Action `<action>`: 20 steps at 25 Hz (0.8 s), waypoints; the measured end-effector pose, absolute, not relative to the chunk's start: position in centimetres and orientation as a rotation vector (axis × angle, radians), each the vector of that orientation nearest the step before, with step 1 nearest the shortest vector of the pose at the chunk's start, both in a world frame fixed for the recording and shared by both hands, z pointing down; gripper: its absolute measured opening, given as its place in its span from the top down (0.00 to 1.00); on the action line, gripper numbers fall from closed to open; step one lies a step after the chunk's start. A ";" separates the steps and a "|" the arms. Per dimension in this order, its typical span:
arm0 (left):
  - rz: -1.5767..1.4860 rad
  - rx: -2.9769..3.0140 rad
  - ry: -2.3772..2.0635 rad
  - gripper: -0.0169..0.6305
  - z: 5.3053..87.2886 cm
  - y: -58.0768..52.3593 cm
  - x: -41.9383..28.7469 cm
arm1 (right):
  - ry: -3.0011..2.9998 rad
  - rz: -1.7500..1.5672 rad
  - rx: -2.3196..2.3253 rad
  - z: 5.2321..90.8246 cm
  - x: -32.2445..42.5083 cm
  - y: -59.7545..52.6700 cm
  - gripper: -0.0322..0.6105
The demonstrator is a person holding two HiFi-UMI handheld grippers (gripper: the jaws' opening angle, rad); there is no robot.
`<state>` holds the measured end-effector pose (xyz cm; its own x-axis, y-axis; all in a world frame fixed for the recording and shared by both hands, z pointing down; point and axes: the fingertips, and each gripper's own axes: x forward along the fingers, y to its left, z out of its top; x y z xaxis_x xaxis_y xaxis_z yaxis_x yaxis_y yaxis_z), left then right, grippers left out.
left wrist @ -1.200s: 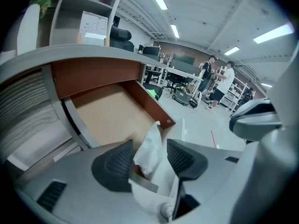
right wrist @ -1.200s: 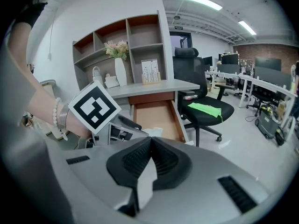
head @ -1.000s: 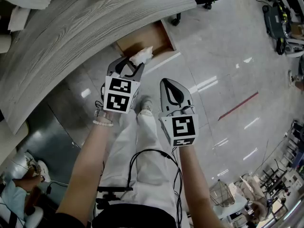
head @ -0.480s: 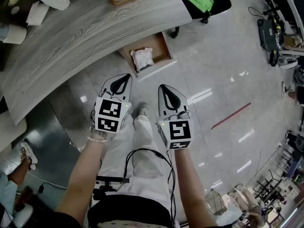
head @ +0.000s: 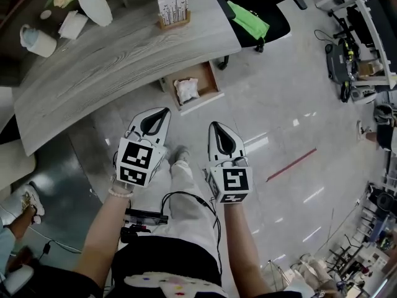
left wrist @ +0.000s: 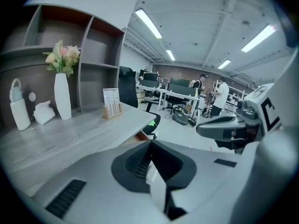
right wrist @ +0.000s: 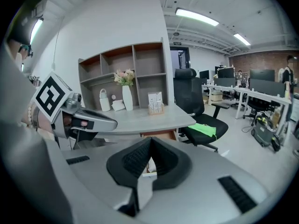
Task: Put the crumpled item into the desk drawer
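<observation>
Jaws on the left gripper are closed, tips together, nothing between them. Right gripper jaws are likewise closed and empty. Crumpled white item lies inside the open brown wooden drawer, which sticks out from under the front edge of the curved grey wood-grain desk. Both grippers hang side by side in front of the desk, well apart from the drawer. White vase with flowers stands on the desk top.
</observation>
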<state>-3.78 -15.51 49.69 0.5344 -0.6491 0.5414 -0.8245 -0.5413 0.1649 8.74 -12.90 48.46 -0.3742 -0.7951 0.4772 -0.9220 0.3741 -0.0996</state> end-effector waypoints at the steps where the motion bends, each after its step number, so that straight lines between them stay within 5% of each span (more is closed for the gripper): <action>1: 0.590 2.384 -1.213 0.95 48.6 -15.5 -4.0 | -2.295 0.500 1.504 47.6 8.7 -12.8 0.95; 20: 0.448 2.586 -1.289 0.95 33.1 -14.4 -5.2 | -2.466 0.249 1.527 33.5 6.9 -13.2 0.95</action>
